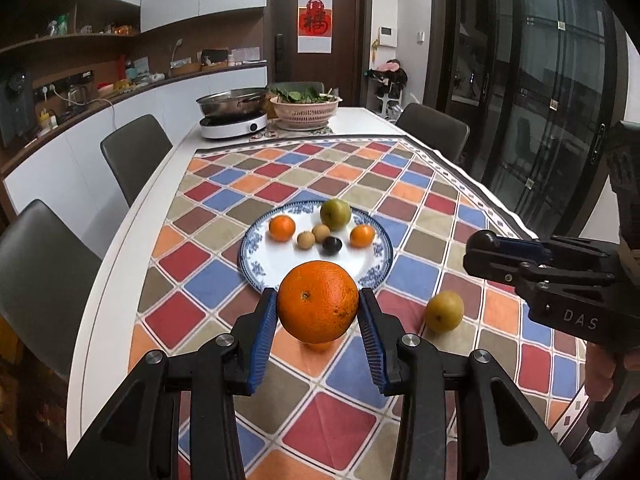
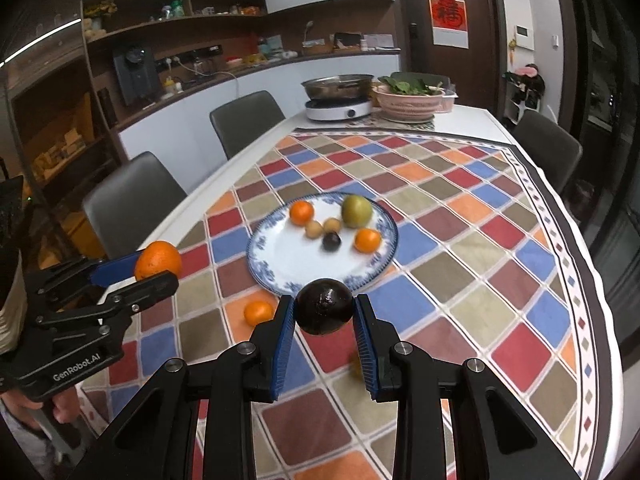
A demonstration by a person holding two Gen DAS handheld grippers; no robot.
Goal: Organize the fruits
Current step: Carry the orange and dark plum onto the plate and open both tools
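- Kitchen table, checked cloth: a blue-rimmed plate (image 1: 376,276) of fruit is awaited.
- An orange (image 1: 318,301) is clamped by the left gripper (image 1: 318,308), near the plate.
- A dark fruit (image 2: 324,306) is pinched by the right gripper (image 2: 324,312), likely plate-bound.

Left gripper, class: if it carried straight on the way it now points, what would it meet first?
Probably the blue-rimmed plate. The left gripper, shut on the large orange, points at the plate's near rim, with no fruit between. Its height above the cloth is unclear, so it might pass over the rim.
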